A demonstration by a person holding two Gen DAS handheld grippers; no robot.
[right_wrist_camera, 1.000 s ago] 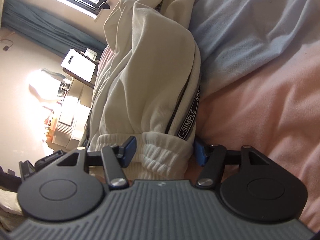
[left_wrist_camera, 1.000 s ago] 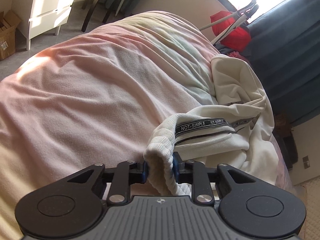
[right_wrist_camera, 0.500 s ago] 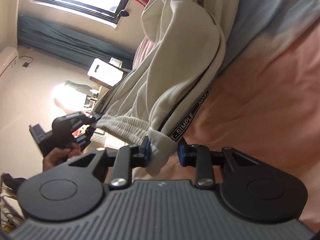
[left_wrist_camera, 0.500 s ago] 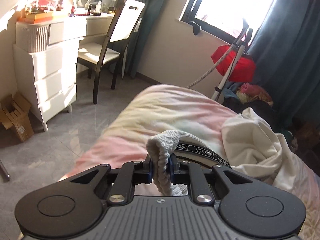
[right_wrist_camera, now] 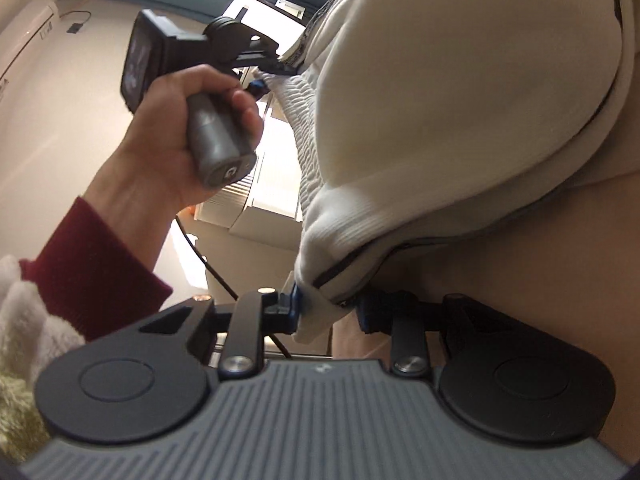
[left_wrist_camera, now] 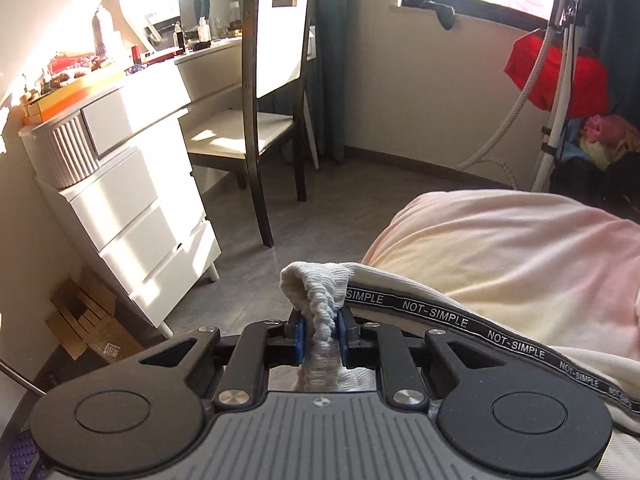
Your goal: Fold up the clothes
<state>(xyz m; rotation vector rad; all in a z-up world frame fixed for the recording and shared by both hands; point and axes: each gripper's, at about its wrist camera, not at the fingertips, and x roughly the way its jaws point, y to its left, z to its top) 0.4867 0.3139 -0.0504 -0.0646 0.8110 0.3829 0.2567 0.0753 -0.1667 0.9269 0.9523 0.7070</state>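
From the left wrist, the left claw (left_wrist_camera: 321, 334) pinches the ribbed waistband of the white sweatpants (left_wrist_camera: 320, 300), which trail back over the pink bed (left_wrist_camera: 520, 248). From the right wrist, the right claw (right_wrist_camera: 326, 312) nips the sweatpants' other corner; the person's left hand (right_wrist_camera: 180, 140) grips its handle.

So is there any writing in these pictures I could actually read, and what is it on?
"NOT-SIMPLE", repeated along the black tape on the white pants.
"G" on the butt of the grey handle in the hand.
Sticker on the cardboard box: too small to read.
Bottles on the dresser: labels too blurred.
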